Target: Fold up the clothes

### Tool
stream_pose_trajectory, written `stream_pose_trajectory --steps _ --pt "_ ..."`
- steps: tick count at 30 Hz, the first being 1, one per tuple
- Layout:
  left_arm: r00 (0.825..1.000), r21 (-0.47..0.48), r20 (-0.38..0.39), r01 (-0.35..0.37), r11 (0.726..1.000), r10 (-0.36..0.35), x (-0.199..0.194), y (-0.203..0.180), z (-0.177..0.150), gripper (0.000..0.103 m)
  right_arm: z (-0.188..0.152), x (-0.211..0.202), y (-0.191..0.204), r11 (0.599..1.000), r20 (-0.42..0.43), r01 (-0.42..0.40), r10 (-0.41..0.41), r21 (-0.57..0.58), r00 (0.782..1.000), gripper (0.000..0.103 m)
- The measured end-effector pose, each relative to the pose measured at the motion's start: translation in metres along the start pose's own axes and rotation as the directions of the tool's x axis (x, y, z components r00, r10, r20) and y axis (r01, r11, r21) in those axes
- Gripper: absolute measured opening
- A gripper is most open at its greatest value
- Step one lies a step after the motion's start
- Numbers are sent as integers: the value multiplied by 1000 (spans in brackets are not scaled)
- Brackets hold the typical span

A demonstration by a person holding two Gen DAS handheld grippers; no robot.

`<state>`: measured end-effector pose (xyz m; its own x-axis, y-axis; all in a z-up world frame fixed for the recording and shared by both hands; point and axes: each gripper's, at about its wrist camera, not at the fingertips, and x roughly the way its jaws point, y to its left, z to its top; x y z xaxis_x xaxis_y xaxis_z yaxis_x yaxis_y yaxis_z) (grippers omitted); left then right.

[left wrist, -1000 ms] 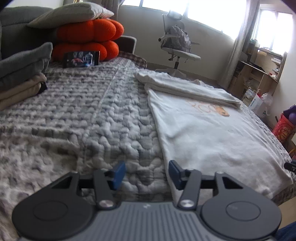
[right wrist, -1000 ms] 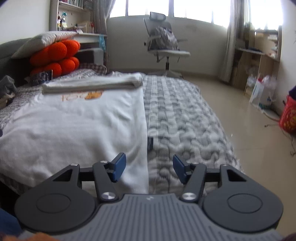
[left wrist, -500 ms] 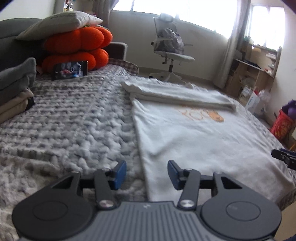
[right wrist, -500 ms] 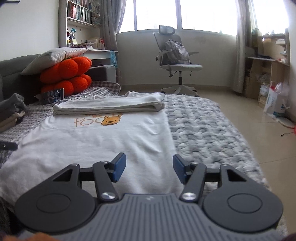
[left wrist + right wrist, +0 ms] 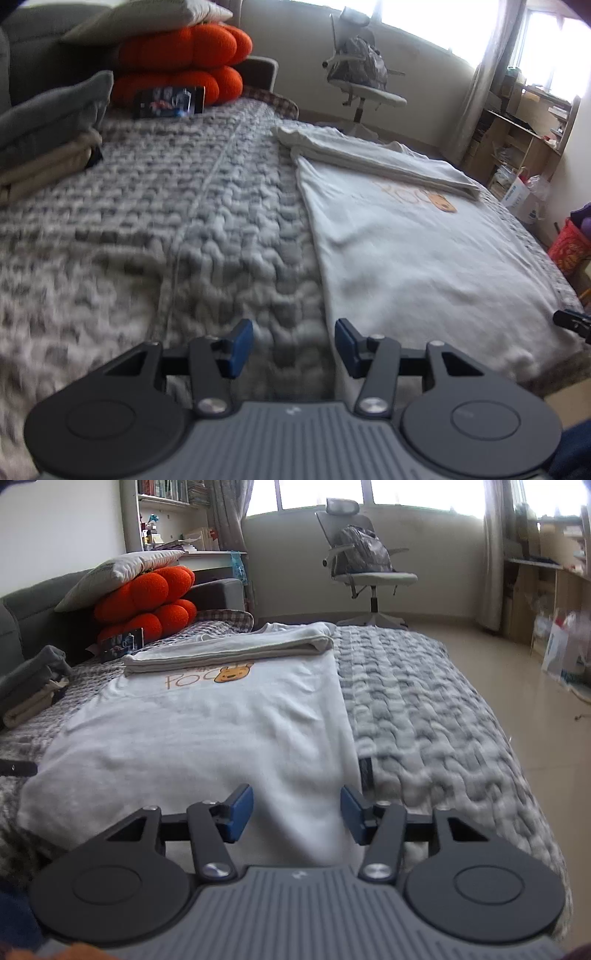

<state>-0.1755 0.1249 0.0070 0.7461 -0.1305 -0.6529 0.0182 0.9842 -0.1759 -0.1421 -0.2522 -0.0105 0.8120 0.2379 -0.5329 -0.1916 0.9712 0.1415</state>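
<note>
Orange letters "POO", partly hidden by folded cloth, on white T-shirt, at eleven o'clock.

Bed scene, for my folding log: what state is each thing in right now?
White T-shirt: lying flat, top edge folded over, print showing.
Left gripper: open, nothing between its jaws.
Right gripper: open over the shirt's near hem, jaws just closing a little.
Stacked clothes: folded, piled.

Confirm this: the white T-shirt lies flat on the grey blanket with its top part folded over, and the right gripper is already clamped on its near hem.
Not clamped. In the right wrist view the right gripper hangs open over the near hem of the white T-shirt, pads off the cloth. The rest holds: it lies flat on the grey blanket, top part folded over.
</note>
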Motion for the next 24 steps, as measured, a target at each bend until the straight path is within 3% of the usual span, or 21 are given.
stream_pose_trajectory --steps 5,7,10,15,19,24 --pt "998 28 -19 53 998 -52 -18 -4 -8 47 -3 -16 -13 998 -21 -29 30 57 999 54" --pt "996 38 -34 82 996 -81 -22 -5 -11 33 -5 -19 -17 996 -30 -36 38 77 999 54" --pt "992 45 -45 120 992 -118 -25 -7 -14 27 -7 -23 -23 994 -45 -45 50 103 998 52" --pt "977 24 -91 197 980 -194 -17 -6 -20 27 -10 -25 -29 989 -70 -55 65 136 995 46" --pt "966 50 -146 224 973 -215 -10 -12 -26 27 -13 -27 -38 980 -77 -69 84 189 993 45" --pt "948 -27 -182 259 965 -260 2 -4 -27 27 -18 -28 -54 947 -69 -108 135 301 988 43"
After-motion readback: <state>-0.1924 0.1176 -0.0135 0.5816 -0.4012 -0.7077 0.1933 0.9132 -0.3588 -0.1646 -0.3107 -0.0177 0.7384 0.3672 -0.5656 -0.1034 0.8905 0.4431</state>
